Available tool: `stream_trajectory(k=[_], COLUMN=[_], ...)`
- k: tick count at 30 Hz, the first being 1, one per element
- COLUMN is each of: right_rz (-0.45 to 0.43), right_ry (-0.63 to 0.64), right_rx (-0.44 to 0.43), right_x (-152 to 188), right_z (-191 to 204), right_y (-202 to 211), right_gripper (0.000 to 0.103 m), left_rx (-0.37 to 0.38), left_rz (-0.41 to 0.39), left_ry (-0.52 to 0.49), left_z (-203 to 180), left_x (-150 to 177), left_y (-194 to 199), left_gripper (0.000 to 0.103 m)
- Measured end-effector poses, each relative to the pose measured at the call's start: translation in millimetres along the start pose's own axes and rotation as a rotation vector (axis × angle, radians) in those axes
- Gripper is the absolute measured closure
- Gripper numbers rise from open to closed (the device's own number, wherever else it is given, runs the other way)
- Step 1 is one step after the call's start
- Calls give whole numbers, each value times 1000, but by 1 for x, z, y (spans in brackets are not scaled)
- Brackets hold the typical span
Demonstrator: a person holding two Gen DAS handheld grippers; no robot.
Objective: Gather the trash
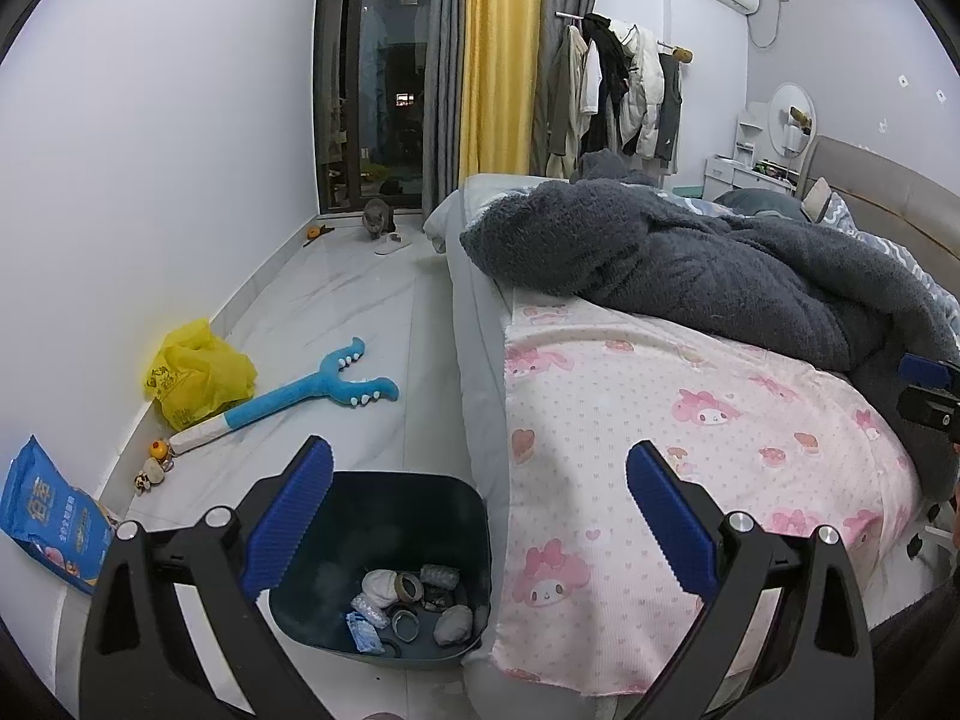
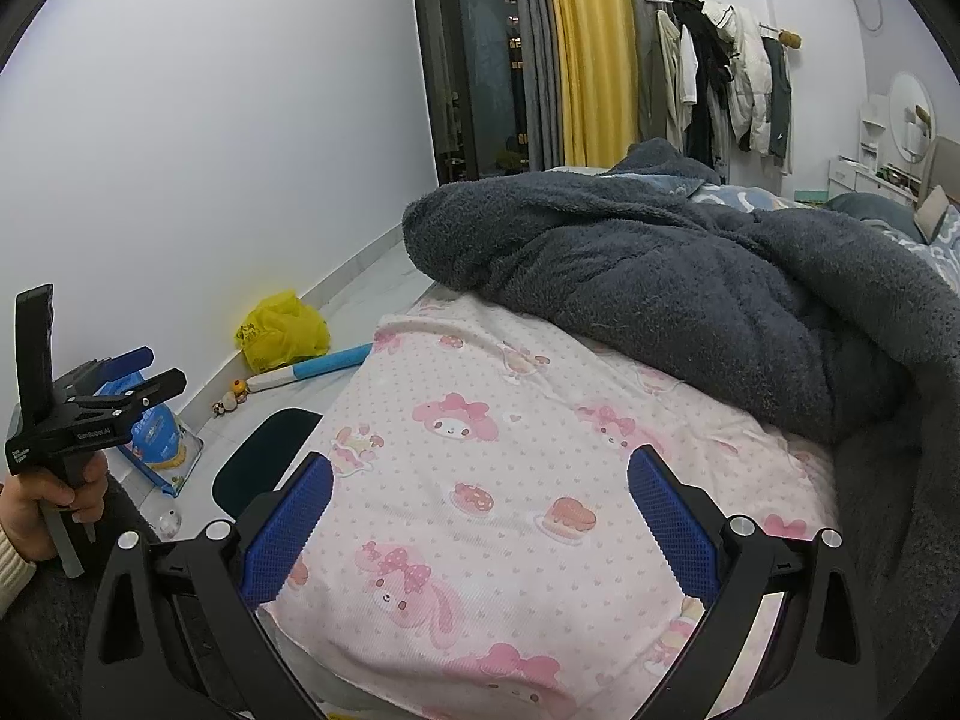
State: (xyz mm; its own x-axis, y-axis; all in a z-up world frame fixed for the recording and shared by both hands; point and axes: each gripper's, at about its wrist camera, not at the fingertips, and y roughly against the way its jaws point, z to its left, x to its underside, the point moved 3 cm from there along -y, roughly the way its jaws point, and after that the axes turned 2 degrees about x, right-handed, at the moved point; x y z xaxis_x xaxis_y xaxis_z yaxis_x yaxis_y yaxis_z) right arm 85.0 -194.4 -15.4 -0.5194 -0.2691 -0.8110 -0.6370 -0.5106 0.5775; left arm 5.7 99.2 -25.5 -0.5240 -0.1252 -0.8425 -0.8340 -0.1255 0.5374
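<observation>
A dark bin (image 1: 456, 504) stands on the floor against the bed's side, holding several pieces of trash (image 1: 414, 600): tape rolls, crumpled wrappers, a blue packet. My left gripper (image 1: 480, 510) is open above the bin's right edge and the bed, with nothing between its blue pads. My right gripper (image 2: 480, 516) is open too, hovering empty over the pink cartoon-print sheet (image 2: 510, 480). In the right wrist view the left gripper (image 2: 144, 378) shows at the far left, held by a hand (image 2: 54, 498), and the bin (image 2: 264, 456) peeks out beside the bed.
On the tiled floor along the wall lie a yellow plastic bag (image 1: 192, 378), a blue plush grabber toy (image 1: 312, 390), small toys (image 1: 153, 465) and a blue snack bag (image 1: 48, 516). A grey cat (image 1: 378, 219) sits by the window. A dark fleece blanket (image 1: 690, 264) covers the bed.
</observation>
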Motion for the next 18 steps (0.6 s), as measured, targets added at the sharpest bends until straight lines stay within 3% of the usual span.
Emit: stream_trajectory(k=[18], right_rz=[0], right_ry=[0], right_rx=[2], right_x=[0], right_z=[1], right_y=[0], right_gripper=[3], left_rx=[1], left_rz=[5], left_ry=[-15], left_z=[-2], left_x=[1], left_y=[-2], left_gripper=[3])
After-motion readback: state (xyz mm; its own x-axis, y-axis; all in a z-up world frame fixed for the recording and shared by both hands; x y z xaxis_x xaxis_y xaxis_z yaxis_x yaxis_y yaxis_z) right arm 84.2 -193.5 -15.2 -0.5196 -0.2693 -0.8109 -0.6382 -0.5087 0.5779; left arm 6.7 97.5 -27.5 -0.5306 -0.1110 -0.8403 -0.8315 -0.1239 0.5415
